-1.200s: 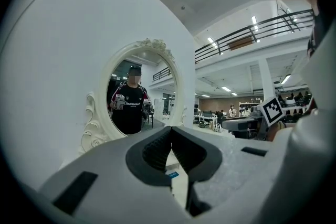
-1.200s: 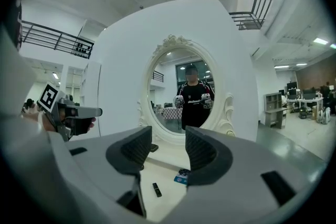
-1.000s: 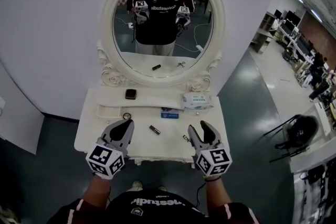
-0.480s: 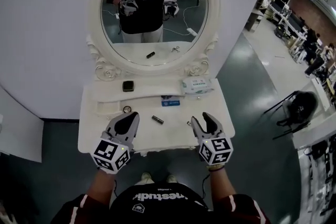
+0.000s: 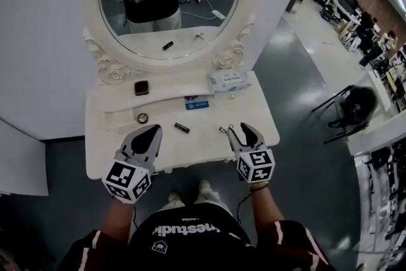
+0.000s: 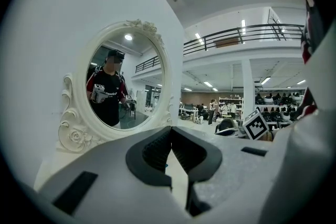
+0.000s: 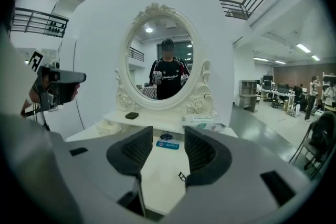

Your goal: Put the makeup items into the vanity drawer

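Makeup tube (image 5: 182, 127) and black compact (image 5: 141, 87) sit on the vanity top (image 5: 206, 139) — left gripper (image 5: 153, 131) pressed together on nothing, right gripper (image 5: 239, 129) spread, empty too.

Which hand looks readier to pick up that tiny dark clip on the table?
Probably right. The right gripper is open with the clip just beside its tips; the left gripper is shut and farther off.

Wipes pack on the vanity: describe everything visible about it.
The wipes pack is a white, soft-looking rectangular pouch with pale green print, too small to read. It lies flat at the right end of the vanity's raised back shelf, just below the mirror frame's right rosette. Nothing rests on it.
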Demonstrator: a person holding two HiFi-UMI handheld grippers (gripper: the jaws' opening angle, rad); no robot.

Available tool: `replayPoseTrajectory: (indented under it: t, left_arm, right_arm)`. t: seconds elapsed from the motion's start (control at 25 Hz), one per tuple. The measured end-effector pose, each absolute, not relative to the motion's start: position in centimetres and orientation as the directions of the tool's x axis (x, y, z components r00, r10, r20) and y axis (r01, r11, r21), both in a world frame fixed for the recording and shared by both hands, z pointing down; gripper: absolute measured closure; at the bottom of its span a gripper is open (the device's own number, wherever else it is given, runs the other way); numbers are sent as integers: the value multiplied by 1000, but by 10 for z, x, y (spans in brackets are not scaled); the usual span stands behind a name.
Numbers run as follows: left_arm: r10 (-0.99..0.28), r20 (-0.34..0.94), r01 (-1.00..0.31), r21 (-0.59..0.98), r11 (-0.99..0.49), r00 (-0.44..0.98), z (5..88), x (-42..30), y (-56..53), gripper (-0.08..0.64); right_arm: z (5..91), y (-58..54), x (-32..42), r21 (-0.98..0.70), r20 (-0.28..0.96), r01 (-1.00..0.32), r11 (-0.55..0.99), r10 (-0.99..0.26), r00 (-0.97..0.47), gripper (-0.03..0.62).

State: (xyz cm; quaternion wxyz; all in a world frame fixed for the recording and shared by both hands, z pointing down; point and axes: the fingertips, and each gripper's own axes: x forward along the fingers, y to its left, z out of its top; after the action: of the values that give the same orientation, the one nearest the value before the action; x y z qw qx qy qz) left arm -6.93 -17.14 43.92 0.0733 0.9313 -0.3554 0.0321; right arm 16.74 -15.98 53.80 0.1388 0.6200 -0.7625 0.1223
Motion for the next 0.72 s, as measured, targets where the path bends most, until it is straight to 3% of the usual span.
replayPoseTrajectory:
  t: [0.72]
  left_arm:
    - [-654,208,-684,142,-716,728,473,-6,-162,554]
  right_arm:
    - [661,-168,194,-55,549,-952,300,-788,-280,411]
